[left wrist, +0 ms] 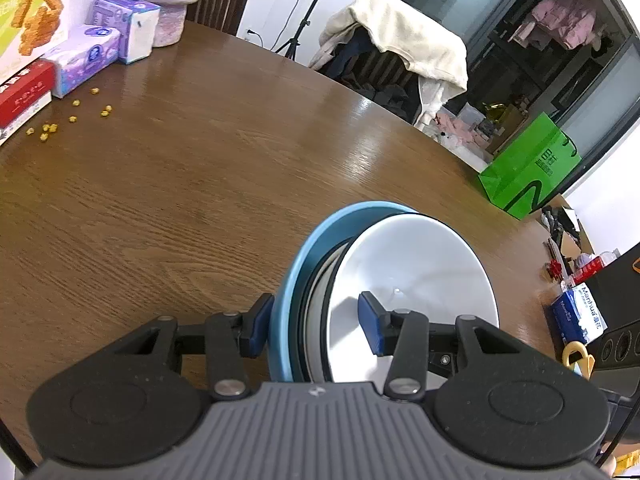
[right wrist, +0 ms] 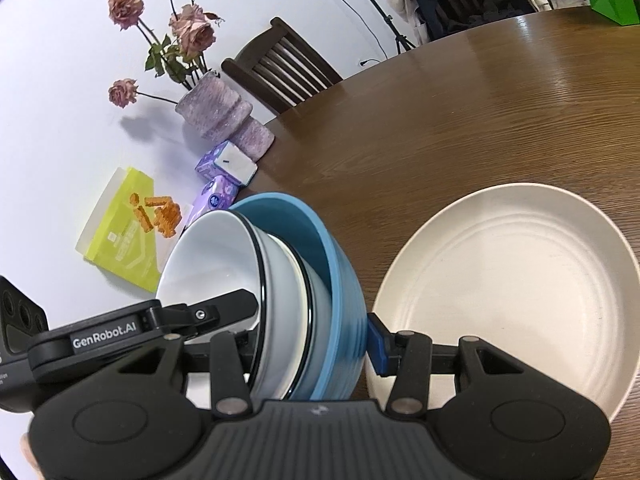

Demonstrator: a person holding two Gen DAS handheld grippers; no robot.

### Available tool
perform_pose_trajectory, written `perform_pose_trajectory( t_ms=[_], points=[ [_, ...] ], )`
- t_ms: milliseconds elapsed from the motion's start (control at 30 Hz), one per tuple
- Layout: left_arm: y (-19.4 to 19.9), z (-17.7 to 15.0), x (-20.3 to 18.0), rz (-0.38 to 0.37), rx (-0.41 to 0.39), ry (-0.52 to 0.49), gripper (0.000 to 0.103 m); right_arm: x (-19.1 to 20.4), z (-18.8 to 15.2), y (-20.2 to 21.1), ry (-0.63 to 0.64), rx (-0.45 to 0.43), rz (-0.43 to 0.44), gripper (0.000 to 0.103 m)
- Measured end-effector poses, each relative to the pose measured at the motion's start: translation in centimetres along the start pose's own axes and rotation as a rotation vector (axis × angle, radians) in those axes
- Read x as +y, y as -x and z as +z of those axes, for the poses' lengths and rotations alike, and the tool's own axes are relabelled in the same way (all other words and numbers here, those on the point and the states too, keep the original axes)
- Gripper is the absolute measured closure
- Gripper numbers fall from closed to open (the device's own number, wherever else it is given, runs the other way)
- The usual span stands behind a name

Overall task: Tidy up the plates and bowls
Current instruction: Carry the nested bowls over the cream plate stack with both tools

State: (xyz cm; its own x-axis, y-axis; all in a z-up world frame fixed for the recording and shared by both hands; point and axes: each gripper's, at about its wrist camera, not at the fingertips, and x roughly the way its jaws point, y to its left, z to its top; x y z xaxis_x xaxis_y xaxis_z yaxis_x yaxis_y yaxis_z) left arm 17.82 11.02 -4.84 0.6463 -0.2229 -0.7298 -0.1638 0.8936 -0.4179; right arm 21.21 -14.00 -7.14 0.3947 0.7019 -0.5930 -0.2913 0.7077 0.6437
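**Two grippers clamp one stack of bowls above a wooden tabletop**

The left gripper [left wrist: 312, 330] and the right gripper [right wrist: 312, 340] both hold the same tilted stack of bowls: a blue bowl [right wrist: 340, 280] on the outside, white bowls [right wrist: 208, 256] nested within. Each gripper has one blue pad inside the inner white bowl and one against the blue bowl's outer wall, jaws pressed on the stack between them. "GenRobot.AI" reads on the left gripper's body in the right wrist view. A cream plate [right wrist: 512, 272] lies on the tabletop [left wrist: 180, 200] just beside the stack. At the far left edge stand purple tissue packs [left wrist: 88, 60], a red box [left wrist: 24, 92], a yellow-green snack box [right wrist: 124, 236] and a pink vase [right wrist: 220, 112] of dried roses [right wrist: 192, 28], with small yellow crumbs [left wrist: 72, 116] scattered near them. A blue tissue pack [left wrist: 580, 312] marked "Manhua" sits past the right edge, and a green bag [left wrist: 528, 168] stands at the far edge. Chairs draped with clothes [left wrist: 400, 40] crowd behind.
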Motion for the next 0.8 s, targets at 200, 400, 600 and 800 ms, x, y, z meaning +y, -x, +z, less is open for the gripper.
perform_pose_trajectory(
  t_ms=[200,400,600,800],
  points=[
    [-0.7,-0.2,-1.6,-0.013,0.007,-0.015,0.057,-1.3,0.1,1.1,-0.013,-0.016,-0.007,0.058],
    [-1.5,-0.5,-2.7,-0.033,0.018,-0.022,0.057,-2.4,0.2,2.0,-0.025,-0.031,-0.02,0.058],
    [-2.3,-0.8,-3.8,-0.049,0.031,-0.03,0.057,-3.5,0.2,2.9,-0.038,-0.043,-0.037,0.058],
    [-3.2,-1.2,-4.7,-0.063,0.043,-0.037,0.057,-4.7,0.1,3.7,-0.05,-0.055,-0.052,0.058]
  ],
)
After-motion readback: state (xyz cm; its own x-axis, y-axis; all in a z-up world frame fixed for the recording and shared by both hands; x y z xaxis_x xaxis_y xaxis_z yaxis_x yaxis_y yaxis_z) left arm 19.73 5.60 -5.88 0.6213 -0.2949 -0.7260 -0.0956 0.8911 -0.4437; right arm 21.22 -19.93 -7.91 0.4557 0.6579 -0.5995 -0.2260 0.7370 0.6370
